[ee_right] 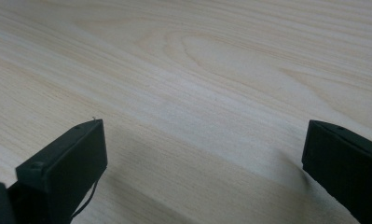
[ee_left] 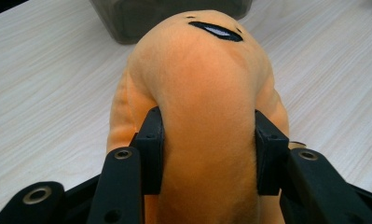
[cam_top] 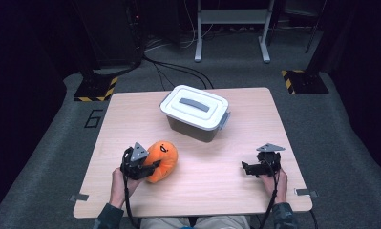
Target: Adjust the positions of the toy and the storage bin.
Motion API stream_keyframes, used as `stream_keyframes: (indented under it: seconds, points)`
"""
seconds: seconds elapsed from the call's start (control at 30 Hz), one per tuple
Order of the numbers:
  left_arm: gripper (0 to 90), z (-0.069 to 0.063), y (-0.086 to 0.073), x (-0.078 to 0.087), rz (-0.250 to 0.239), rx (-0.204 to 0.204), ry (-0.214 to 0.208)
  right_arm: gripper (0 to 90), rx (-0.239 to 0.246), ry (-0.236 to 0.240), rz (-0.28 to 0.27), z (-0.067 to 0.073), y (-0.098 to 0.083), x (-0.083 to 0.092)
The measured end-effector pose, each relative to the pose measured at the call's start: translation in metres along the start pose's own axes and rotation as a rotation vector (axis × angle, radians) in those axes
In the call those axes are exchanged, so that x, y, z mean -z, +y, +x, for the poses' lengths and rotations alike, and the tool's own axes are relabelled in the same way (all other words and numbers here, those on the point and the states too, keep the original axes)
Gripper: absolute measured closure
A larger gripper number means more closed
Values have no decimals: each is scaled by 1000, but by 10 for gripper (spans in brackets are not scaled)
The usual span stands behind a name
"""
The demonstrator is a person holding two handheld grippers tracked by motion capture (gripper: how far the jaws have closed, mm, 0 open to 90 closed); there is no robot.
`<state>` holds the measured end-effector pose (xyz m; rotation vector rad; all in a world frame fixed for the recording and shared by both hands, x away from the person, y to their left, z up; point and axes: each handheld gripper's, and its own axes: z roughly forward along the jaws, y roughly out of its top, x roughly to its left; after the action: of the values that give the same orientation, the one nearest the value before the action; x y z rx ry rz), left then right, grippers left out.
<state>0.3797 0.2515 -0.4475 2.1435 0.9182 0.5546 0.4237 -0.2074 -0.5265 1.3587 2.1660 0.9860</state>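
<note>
An orange plush toy (cam_top: 162,159) with a small dark face lies on the wooden table (cam_top: 216,191), left of centre. My left gripper (cam_top: 152,166) is shut on it; in the left gripper view both black pads (ee_left: 152,144) press into the sides of the plush toy (ee_left: 207,107) and dent it. My right gripper (cam_top: 245,167) rests low over the table at the right, held by a hand. Its jaws (ee_right: 204,154) stand wide apart over bare wood with nothing between them.
A grey storage box with a white lid and grey handle (cam_top: 195,111) stands at the table's far middle; the same box (ee_left: 169,16) shows just beyond the plush in the left gripper view. Stands and cables sit on the floor behind.
</note>
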Motion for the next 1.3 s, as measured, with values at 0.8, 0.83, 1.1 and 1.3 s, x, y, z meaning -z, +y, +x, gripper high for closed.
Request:
stream_keyframes:
  seconds: [0.8,0.83,1.1,1.3]
  points:
    - [556,-15,19,-3,-16,-53,-80,0,5,-66,24,-20,-19,19]
    - [556,-16,20,-4,-20,-51,-82,0,5,-66,24,-20,-19,19]
    - [555,-27,29,-12,-13,-87,-112,0,3,-51,33,-21,-19,18]
    - [554,-35,41,-15,-11,-125,-136,0,3,-49,33,-21,-19,18]
